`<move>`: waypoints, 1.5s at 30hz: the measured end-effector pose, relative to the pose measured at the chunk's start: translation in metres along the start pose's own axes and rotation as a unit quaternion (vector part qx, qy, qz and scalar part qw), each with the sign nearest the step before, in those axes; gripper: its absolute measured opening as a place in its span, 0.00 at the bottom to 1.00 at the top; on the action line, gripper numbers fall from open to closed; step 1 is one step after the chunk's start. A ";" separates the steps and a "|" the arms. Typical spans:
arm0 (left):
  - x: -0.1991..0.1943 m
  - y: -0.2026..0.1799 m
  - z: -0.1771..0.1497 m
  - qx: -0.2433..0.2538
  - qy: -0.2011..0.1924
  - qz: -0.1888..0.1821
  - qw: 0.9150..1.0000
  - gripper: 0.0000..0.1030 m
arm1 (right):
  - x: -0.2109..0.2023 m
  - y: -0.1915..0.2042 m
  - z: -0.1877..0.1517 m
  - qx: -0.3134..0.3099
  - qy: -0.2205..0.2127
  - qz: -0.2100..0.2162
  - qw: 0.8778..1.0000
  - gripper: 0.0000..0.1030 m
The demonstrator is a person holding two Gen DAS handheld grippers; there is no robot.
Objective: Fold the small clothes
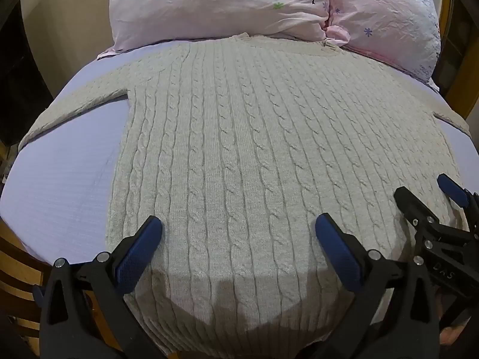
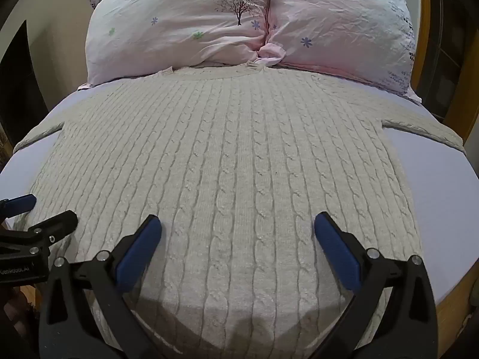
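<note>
A cream cable-knit sweater [image 1: 239, 149] lies flat on the bed, neck toward the pillows, sleeves spread to both sides. It also fills the right wrist view [image 2: 233, 164]. My left gripper [image 1: 238, 227] is open and empty, hovering over the sweater's lower left part near the hem. My right gripper [image 2: 238, 226] is open and empty over the lower right part. The right gripper shows at the right edge of the left wrist view [image 1: 431, 194], and the left gripper shows at the left edge of the right wrist view [image 2: 39, 209].
The sweater rests on a pale lilac sheet [image 1: 66, 173], also seen at the right of the right wrist view [image 2: 434, 185]. Two pink flowered pillows [image 1: 227, 3] [image 2: 344, 24] lie at the head, touching the collar. A wooden bed frame [image 2: 449, 293] edges the mattress.
</note>
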State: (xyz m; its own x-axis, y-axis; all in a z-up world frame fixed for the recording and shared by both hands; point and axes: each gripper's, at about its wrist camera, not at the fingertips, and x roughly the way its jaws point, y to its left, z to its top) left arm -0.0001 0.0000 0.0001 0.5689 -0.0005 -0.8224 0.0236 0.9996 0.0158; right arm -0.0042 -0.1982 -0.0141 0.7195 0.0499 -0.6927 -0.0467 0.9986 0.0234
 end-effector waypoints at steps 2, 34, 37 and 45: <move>0.000 0.000 0.000 0.000 0.000 0.000 1.000 0.99 | 0.000 0.000 0.000 0.001 0.001 0.001 1.000 0.98; 0.000 0.000 0.000 0.000 -0.003 0.000 1.000 0.99 | -0.001 -0.002 -0.001 0.000 -0.003 0.000 1.000 0.98; 0.000 0.000 0.000 0.000 -0.003 0.000 1.000 0.99 | -0.002 -0.003 -0.001 0.000 -0.003 0.000 1.000 0.98; 0.000 0.000 0.000 0.000 -0.003 0.000 1.000 0.99 | -0.002 -0.003 -0.001 0.000 -0.004 0.000 1.000 0.98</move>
State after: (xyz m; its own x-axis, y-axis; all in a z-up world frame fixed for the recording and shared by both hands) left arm -0.0002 0.0000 0.0003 0.5746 0.0000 -0.8185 0.0237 0.9996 0.0167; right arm -0.0066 -0.2014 -0.0136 0.7248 0.0505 -0.6871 -0.0469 0.9986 0.0240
